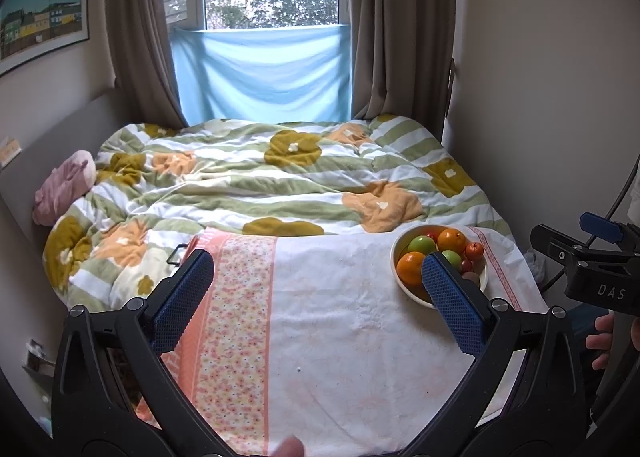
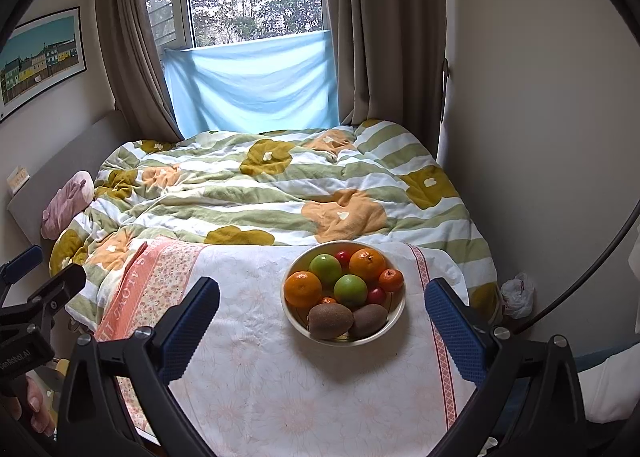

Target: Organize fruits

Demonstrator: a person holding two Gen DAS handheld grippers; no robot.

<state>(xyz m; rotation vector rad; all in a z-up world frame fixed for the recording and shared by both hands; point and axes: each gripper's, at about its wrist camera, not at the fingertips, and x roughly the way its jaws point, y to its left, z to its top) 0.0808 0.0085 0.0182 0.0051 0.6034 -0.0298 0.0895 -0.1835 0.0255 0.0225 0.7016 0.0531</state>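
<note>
A cream bowl [image 2: 394,317] of fruit stands on a white floral cloth [image 2: 260,377] over a small table at the foot of a bed. It holds two oranges [image 2: 303,288], two green apples [image 2: 350,289], two kiwis [image 2: 330,320], small red fruits [image 2: 377,295] and small tangerines [image 2: 391,279]. My right gripper [image 2: 323,331] is open, its blue pads either side of the bowl, short of it. My left gripper [image 1: 320,301] is open over the cloth; its right pad [image 1: 452,303] hides part of the bowl [image 1: 416,295].
The cloth has an orange flowered band [image 1: 232,317] along its left side. Behind it lies a bed with a green-striped flower duvet [image 1: 280,177] and a pink pillow [image 1: 64,189]. Walls stand close on both sides. A white bag [image 2: 518,295] lies at the right.
</note>
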